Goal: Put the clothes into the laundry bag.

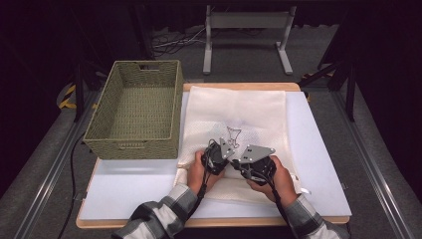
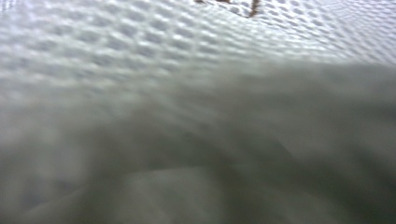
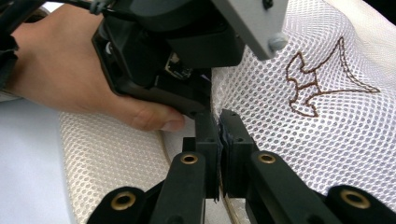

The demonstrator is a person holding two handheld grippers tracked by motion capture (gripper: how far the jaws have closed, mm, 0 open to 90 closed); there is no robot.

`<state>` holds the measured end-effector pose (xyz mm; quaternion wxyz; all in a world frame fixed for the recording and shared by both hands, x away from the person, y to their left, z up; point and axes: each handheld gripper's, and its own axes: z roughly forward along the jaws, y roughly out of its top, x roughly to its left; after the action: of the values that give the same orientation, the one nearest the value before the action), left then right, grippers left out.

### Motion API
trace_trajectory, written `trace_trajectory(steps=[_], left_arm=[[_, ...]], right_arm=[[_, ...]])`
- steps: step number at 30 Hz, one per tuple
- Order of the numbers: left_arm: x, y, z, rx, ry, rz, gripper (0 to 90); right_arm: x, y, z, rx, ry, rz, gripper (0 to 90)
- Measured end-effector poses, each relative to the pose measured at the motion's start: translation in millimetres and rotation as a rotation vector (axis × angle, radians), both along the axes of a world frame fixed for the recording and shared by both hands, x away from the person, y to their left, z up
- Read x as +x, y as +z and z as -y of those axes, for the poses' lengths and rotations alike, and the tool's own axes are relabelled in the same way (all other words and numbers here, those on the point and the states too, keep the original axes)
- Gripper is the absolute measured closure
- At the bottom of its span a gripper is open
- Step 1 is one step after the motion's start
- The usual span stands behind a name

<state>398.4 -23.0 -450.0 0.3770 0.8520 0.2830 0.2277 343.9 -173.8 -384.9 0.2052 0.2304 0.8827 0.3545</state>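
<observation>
Pinching the white mesh bag (image 1: 234,119) at its near edge mid-table with both the left gripper (image 1: 217,155) and right gripper (image 1: 247,166) clamped side by side, woven basket (image 1: 135,107) just left, nothing between.

Both grippers meet on the white mesh bag (image 3: 327,116).
Right gripper (image 3: 218,128) pinches a mesh fold at centre; the left gripper (image 3: 168,51) and hand (image 3: 70,79) sit at eleven o'clock, brown embroidery (image 3: 317,84) at two.
</observation>
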Motion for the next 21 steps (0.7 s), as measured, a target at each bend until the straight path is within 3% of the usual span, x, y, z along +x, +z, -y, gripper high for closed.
trace_trajectory(steps=[7,10,15,18,21], left_arm=[[3.8,1.2,-3.4,-0.004,0.016,-0.018,90.0],[4.3,1.9,-6.7,-0.039,0.026,-0.021,90.0],[4.1,2.1,-7.1,-0.042,0.017,-0.027,90.0],[2.7,4.3,-9.5,-0.09,-0.053,-0.06,90.0],[-2.3,6.8,-6.2,-0.068,-0.08,-0.049,90.0]], right_arm=[[-0.9,-0.2,-1.8,-0.006,0.001,0.003,87.8],[-1.0,2.0,-0.1,0.002,0.0,0.004,87.9],[-0.8,3.2,1.9,0.006,-0.004,0.006,87.8],[-1.5,5.9,2.8,0.015,-0.021,0.03,87.8],[-1.1,9.3,6.0,0.026,-0.035,0.044,87.8]])
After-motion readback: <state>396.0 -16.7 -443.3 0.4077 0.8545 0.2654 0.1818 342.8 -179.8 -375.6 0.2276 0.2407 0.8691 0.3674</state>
